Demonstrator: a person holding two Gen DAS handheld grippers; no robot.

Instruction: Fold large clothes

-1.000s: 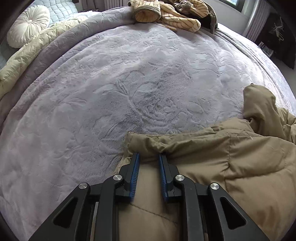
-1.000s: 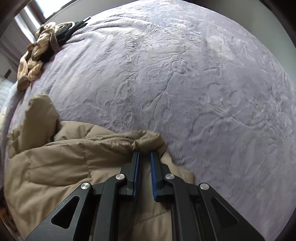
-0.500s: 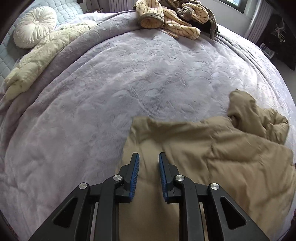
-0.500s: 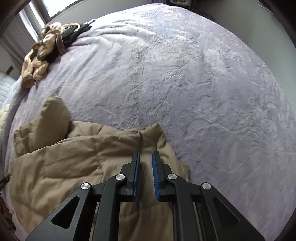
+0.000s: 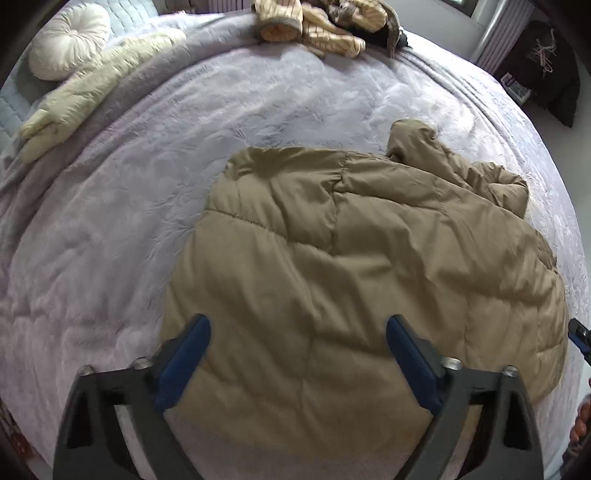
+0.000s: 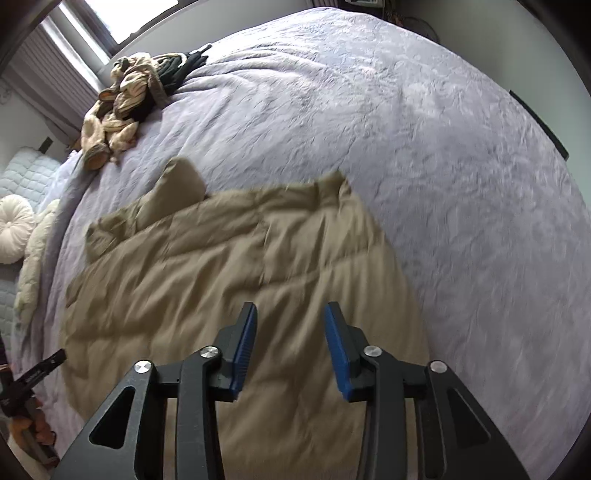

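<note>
Lying spread on a lavender bed (image 5: 122, 229), a tan quilted coat (image 5: 351, 266) sits beneath both tools: the left hand-held gripper (image 5: 298, 339) has its fingers spread wide and holds nothing, as does the right hand-held gripper (image 6: 290, 326). Striped clothes (image 5: 317, 22) are heaped at the far edge.

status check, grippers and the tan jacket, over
Left gripper open, right gripper open, both above the tan jacket, holding nothing. Jacket spread on the purple bedspread, one part bunched at its far edge. Striped clothes pile well clear.
</note>
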